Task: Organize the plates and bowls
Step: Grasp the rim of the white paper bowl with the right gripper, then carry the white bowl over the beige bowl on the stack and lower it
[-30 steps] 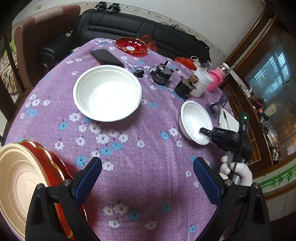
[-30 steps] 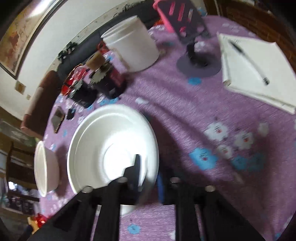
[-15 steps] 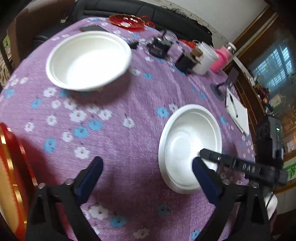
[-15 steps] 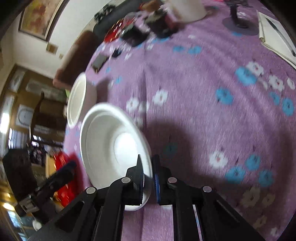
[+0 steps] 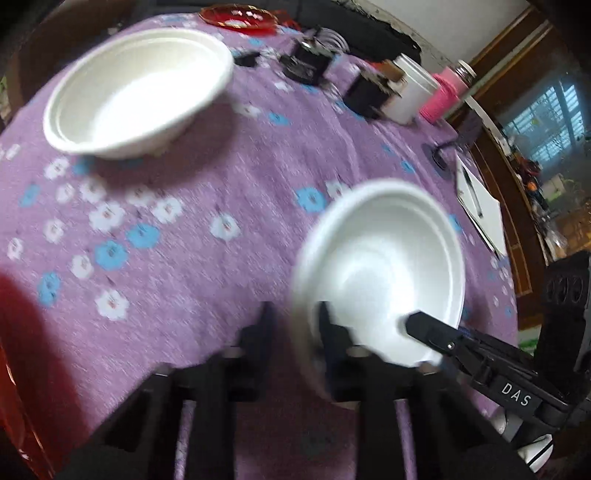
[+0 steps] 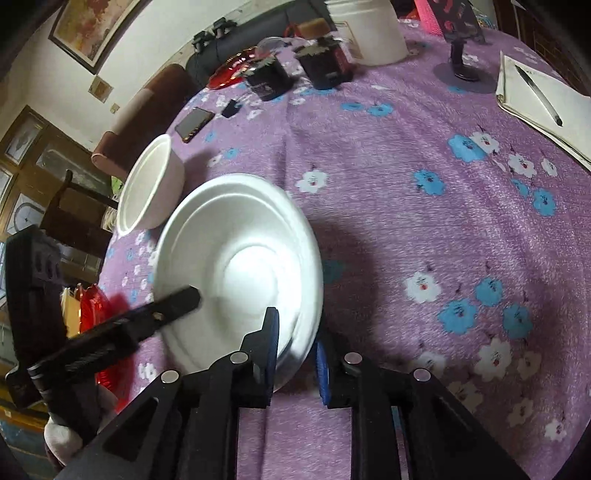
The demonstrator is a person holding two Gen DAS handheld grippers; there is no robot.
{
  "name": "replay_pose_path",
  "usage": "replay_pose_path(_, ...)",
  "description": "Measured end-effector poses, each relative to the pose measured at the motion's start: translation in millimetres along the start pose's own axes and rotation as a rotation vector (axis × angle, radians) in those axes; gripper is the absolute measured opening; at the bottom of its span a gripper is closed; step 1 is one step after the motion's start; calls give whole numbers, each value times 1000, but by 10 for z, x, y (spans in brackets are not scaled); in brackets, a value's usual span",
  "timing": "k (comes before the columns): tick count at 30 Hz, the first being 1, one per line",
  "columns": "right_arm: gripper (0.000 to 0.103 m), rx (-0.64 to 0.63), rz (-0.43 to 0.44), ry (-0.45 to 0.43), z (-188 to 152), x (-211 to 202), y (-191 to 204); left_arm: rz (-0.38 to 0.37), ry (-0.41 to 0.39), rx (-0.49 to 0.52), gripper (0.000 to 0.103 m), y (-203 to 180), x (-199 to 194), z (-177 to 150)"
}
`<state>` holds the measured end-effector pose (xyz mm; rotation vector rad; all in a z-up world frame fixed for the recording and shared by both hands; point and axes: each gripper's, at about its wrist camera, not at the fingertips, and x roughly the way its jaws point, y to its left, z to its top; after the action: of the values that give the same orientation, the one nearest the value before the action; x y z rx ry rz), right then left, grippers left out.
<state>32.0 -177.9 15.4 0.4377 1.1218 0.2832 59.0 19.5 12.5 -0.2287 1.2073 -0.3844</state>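
Observation:
A small white bowl (image 5: 384, 266) hangs tilted just above the purple flowered tablecloth (image 5: 207, 280). My left gripper (image 5: 295, 321) is shut on its near-left rim, one finger inside and one outside. In the right wrist view the same bowl (image 6: 240, 258) has its rim between the fingers of my right gripper (image 6: 297, 343). Those jaws are opening, and a gap shows beside the blue pad. A left finger (image 6: 181, 301) reaches into the bowl from the left. A larger white bowl (image 5: 136, 92) stands further back on the table.
Red and gold plates (image 6: 92, 310) lie at the table's left edge, and a red dish (image 5: 236, 16) sits far back. A phone (image 6: 194, 123), dark boxes (image 6: 325, 62), a white tub (image 6: 369, 33), a pink bottle (image 5: 443, 96), a stand (image 6: 461, 70) and a notebook with pen (image 6: 539, 107) fill the back and right.
My right gripper carried the small bowl leftward toward the left gripper. The left gripper came down and shut on the bowl's rim. The right jaws, tight on the rim before, now stand wider.

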Motion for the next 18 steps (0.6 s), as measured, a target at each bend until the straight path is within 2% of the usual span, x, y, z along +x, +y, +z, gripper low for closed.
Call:
replay_pose_path(1,15,-18,-9,-9,-14,-22,64,9,-7,6,12,-15,-20,-31)
replay_pose_path(4,14,-85,-47,-49,-87,-147,262,16,-51,11,13,-18,-232,-135)
replay_pose_path(9,14,-131,7,-95,-172,-377,580,30,-154,6,13,26,-738,-272)
replay_pose_path(12,14,-181,46,-125,-199,-498,897,33,-233,-22,13,138,-1116,-390)
replay_pose_path(18,14,-304,136,-131,-259,-513,1673,54,-382,-142,13,666,-1838,-619)
